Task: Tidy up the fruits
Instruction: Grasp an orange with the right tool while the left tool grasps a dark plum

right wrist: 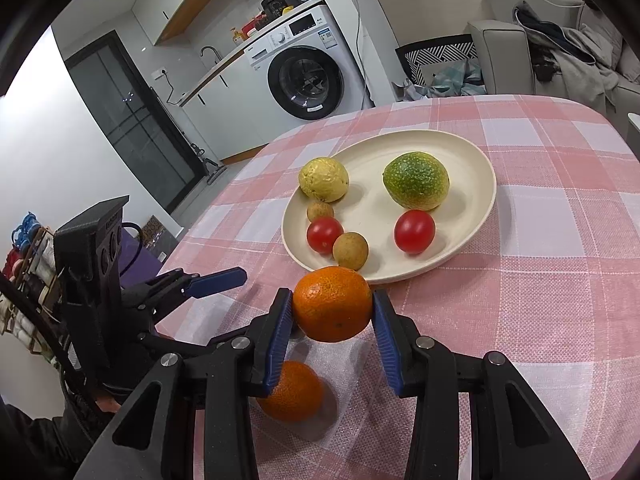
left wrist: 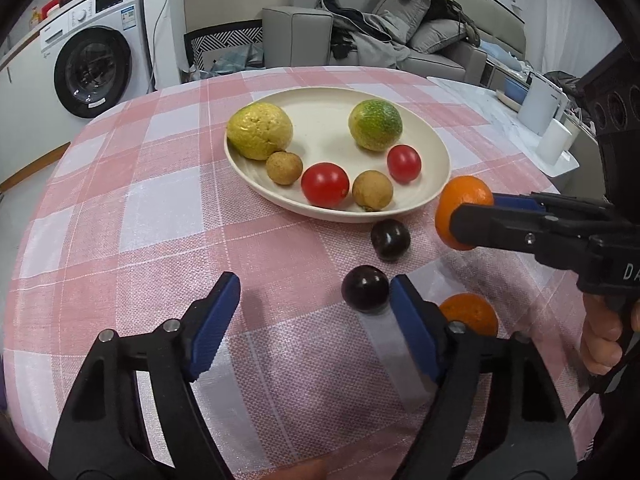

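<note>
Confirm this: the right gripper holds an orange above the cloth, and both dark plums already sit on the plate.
Wrong about the plums. The left wrist view shows both dark plums on the checked cloth, off the plate. The right gripper does hold the orange.

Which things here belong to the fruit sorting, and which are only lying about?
Job: plate holding six fruits; held orange in right tool; second orange; two dark plums; left tool.
Lying about: washing machine; sofa with clothes.
</note>
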Demonstrator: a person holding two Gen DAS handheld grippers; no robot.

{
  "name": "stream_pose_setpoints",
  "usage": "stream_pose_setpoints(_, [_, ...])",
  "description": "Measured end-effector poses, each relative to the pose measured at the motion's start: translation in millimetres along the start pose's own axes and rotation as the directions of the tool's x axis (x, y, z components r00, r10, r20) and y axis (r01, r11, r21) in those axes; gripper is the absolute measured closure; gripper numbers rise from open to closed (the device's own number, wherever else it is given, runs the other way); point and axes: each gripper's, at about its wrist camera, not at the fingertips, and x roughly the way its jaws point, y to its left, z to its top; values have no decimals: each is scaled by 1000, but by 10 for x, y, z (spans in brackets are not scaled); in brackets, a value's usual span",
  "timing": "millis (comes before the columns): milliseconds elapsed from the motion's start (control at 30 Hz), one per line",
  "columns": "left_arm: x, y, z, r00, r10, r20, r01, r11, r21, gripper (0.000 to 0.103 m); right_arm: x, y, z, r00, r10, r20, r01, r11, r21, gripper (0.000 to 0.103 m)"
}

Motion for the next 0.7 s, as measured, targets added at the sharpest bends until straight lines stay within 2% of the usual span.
stream_pose_setpoints(100, [-2, -33, -4, 1000, -18, 0, 18, 1000, 20, 28, -1, -2, 1, 1000, -1, 0, 1, 1000, 3, 62])
stream_pose_setpoints(200, [37, -68, -6, 999, -29, -25, 30, 999, 35, 36, -8, 1, -2, 1000, -4, 2, 4, 1000, 2, 62])
stream_pose_setpoints(267, [80, -64, -4, 998, -29, -47, 31, 999, 34, 38, -11, 1, 5, 1000, -2, 4, 2, 1000, 2, 62])
stream_pose_setpoints(467, [96, -44, 3, 998, -43, -43, 45, 998, 32, 46, -26, -8, -2, 1000, -7, 6, 7, 1000, 6, 62])
stream_pose_setpoints(633, [64, -122, -15, 996, -77, -37, 80, 994, 74, 70, -33, -7, -5, 1000, -10, 8, 10, 1000, 7, 62])
stream_pose_setpoints(700, [56, -144, -17, 995, -95, -36, 98, 991, 86, 74, -37, -9, -4, 1000, -9, 7, 9, 1000, 8, 62])
